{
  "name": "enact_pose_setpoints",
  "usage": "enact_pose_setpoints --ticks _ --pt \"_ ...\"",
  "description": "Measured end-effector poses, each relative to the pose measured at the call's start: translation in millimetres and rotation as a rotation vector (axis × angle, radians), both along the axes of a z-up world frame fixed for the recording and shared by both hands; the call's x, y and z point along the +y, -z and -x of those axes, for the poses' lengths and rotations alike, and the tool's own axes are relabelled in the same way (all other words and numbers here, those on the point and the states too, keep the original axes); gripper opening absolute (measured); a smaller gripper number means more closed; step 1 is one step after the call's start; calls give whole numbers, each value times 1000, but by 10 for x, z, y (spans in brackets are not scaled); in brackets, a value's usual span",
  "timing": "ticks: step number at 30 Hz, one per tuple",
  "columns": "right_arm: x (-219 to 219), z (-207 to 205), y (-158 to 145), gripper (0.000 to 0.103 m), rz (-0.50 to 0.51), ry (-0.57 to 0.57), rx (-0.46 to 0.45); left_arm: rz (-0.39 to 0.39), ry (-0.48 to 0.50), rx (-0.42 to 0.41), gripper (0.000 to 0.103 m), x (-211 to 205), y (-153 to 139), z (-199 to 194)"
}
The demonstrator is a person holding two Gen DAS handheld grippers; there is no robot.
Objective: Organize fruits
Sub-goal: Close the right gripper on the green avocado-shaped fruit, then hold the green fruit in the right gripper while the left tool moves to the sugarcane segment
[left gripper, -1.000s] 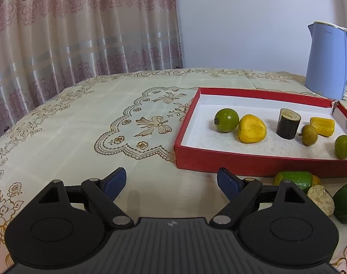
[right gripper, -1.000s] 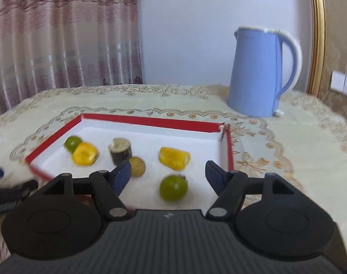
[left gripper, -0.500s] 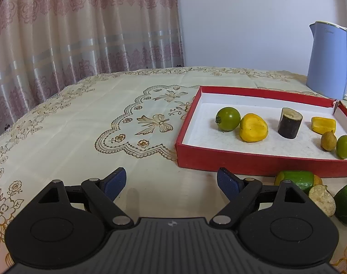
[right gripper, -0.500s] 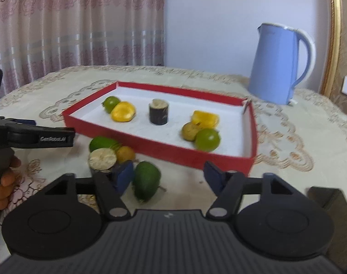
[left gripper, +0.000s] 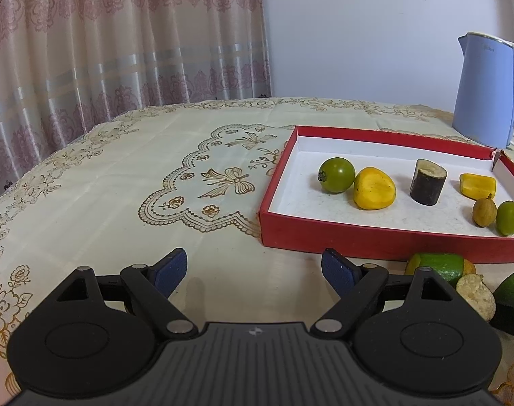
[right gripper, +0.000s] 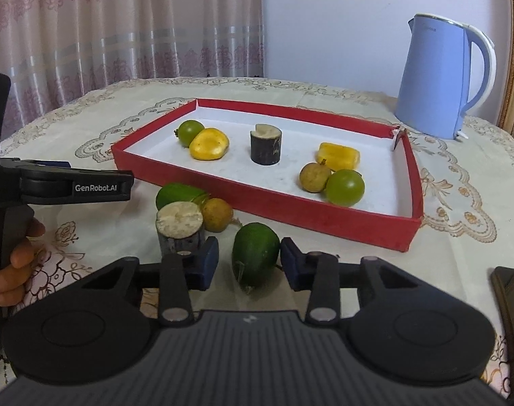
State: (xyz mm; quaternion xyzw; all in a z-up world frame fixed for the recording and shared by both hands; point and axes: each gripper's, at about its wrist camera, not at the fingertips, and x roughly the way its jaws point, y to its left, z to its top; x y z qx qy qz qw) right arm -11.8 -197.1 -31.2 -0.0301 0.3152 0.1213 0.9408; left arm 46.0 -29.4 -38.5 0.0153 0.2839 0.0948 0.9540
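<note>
Now the right gripper (right gripper: 249, 264) is closing its blue pads around a smooth, oval green fruit (right gripper: 255, 250) just before the red cardboard tray (right gripper: 324, 218); the left gripper (left gripper: 253, 269) gapes wide, empty.

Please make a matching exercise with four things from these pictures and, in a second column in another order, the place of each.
1 blue kettle
2 dark cut cylinder
3 dark green fruit
4 left gripper

a between the closing right gripper pads
b inside the red tray
c behind the tray
d open over bare tablecloth

1-c, 2-b, 3-a, 4-d
</note>
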Motion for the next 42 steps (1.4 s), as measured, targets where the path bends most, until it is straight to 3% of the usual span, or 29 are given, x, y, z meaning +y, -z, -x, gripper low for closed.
enact_pose_setpoints --ticks 4,16,23,31,37,42 --pt "-26 -39 24 30 -1 19 12 1 1 0 87 -1 5 -5" --pt "-208 -9 -6 28 -38 60 -10 -17 22 -1 87 -38 5 4" --pt "-438 31 -24 28 -89 97 -14 -110 109 12 87 -223 27 9" --pt "-542 59 -15 28 -121 100 -28 -325 140 -10 87 -584 89 88" --pt "-585 67 4 28 -140 98 -27 -362 250 -32 87 -817 99 253" --pt "-601 62 22 28 -153 96 -27 -332 198 -25 87 -734 72 186"
